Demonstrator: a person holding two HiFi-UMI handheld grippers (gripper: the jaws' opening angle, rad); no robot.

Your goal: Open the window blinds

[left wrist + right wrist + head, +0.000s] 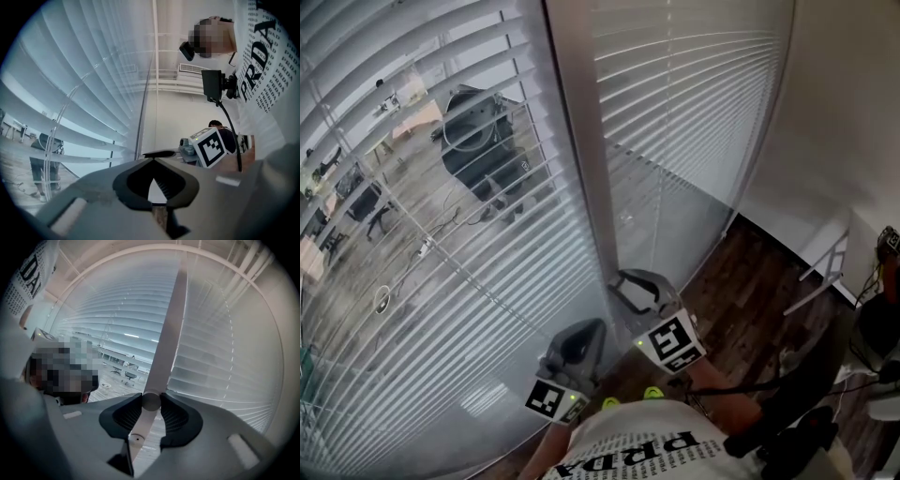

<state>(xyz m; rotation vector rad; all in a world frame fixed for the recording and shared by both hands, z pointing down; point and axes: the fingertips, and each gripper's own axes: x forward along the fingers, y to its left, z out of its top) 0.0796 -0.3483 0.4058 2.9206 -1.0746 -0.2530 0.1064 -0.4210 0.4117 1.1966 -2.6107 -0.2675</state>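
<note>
**Window blinds: opening under way, wand in hand**

Head view. The left blind [441, 234] had slats tilted far enough to show chairs and floor beyond. The right blind [694, 103] had slats lying nearly flat and let little through. A window post [581, 141] stood between them. The left gripper [591, 330] and the right gripper [623, 281] were both low, close to the foot of the post.

Left gripper view. The jaw tips met and nothing was seen held. The slats stood to its left.

Right gripper view. The jaws were clamped on the tilt wand [142, 423], with the rod's round end pinched between the tips just before the post. Which blind the wand served could not be told.

Judged status: the grasp was done. Turning the wand until the flatter slats opened was left to do.
</note>
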